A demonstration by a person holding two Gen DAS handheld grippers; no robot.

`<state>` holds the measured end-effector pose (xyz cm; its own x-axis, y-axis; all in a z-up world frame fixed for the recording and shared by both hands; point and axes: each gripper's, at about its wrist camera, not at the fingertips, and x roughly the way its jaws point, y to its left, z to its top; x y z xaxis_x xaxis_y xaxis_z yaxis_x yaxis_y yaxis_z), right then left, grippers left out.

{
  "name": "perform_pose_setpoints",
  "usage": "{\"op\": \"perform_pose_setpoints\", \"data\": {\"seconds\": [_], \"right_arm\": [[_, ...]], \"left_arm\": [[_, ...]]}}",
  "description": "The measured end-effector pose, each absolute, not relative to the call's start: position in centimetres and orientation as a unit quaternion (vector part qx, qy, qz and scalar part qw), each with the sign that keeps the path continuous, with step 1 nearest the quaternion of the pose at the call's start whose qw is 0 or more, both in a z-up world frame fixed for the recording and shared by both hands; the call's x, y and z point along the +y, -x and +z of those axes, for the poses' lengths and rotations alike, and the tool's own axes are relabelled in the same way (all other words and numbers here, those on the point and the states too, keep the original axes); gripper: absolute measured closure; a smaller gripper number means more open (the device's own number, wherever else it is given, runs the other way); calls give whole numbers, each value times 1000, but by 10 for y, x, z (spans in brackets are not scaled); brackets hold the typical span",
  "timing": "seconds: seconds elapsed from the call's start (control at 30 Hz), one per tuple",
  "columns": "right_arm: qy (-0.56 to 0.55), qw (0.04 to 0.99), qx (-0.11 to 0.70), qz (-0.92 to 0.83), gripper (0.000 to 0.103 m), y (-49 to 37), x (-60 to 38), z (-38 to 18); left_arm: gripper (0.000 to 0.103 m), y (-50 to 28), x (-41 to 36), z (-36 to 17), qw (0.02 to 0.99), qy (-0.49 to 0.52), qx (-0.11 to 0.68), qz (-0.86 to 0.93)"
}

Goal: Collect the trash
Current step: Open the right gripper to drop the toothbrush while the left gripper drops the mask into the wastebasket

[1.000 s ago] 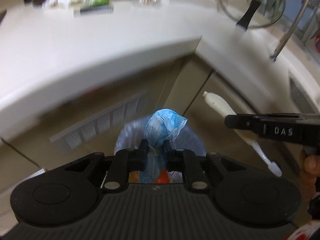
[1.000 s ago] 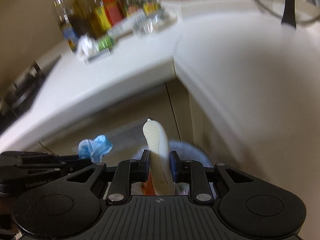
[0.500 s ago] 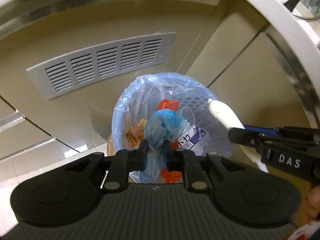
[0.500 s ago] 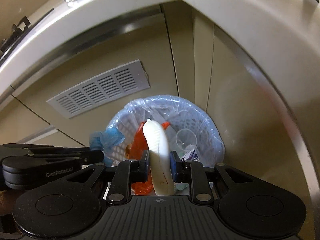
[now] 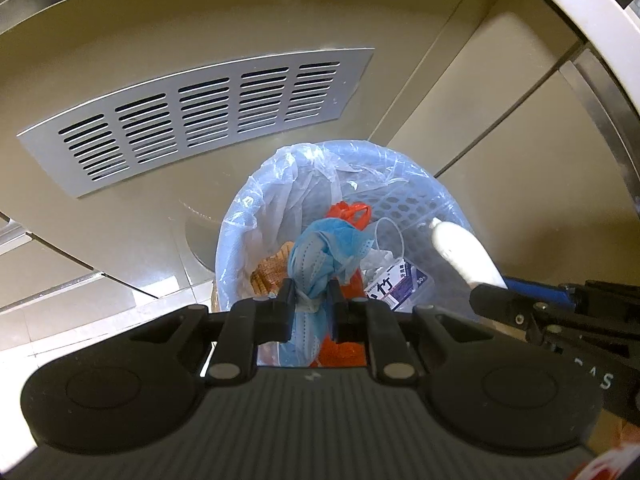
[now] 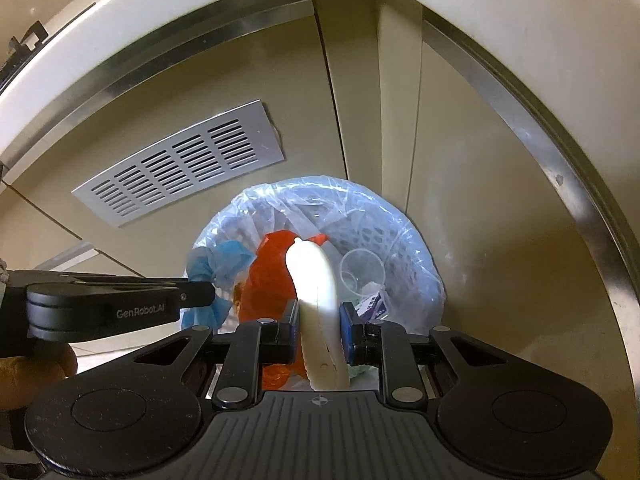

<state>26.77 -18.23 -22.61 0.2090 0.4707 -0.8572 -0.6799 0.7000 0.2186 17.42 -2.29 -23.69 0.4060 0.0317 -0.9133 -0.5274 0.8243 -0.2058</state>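
Change since earlier: both grippers are coming down from counter height toward the bin, so the worktop is dropping out of sight and the bin is filling the middle of each view.

Left wrist view, gripper: left gripper (image 5: 311, 298) is pointing steeply down, its jaws nearly closed and pinching a crumpled blue face mask (image 5: 325, 249).

Left wrist view, bin: a round perforated trash bin (image 5: 416, 204) lined with a clear plastic bag is sitting on the floor against a beige cabinet with a metal vent grille (image 5: 200, 116); the mask is hanging directly over its opening.

Left wrist view, contents: an orange plastic bag (image 5: 347, 213), a clear plastic cup (image 5: 387, 236) and a small printed packet (image 5: 394, 282) are already lying inside.

Right wrist view, gripper: right gripper (image 6: 319, 320) is also aiming down, its jaws drawn in narrow and clamping a cream-white toothbrush handle (image 6: 316, 280) that is sticking up between them.

Right wrist view, bin: the handle is hovering above the bin's mouth, and the left gripper is reaching in from the left edge with the mask just over the near rim.

Progress: judging by the contents, some trash is already collected. Both pieces are lifted and carried over the bin but not yet dropped.

Left to do: opening both grippers so the mask and handle fall in, then probably fetching whatever rubbish remains on the counter, which is out of view here.
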Motion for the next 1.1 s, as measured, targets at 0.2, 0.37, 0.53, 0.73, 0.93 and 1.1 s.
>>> {"op": "perform_pose_setpoints", "data": {"seconds": [0.2,0.37,0.53,0.73,0.93,1.1], "right_arm": [[110,769,509,371,82,-270,-178,-230],[119,768,507,373,82,-270,-175,-231],[127,766,506,375,82,-270,-175,-233],[135,763,510,373,82,-271,-172,-236],[146,759,514,371,82,-274,-160,-241],[182,752,524,355,82,-282,-143,-254]], "left_arm": [[89,-177,-21,-240,806,234,516,172],[88,-179,-19,-241,806,237,515,172],[73,-177,-20,-236,810,239,507,172],[73,-163,-20,-227,813,245,496,182],[73,-146,-20,-218,814,251,488,189],[73,-136,-17,-215,815,257,482,192]]}}
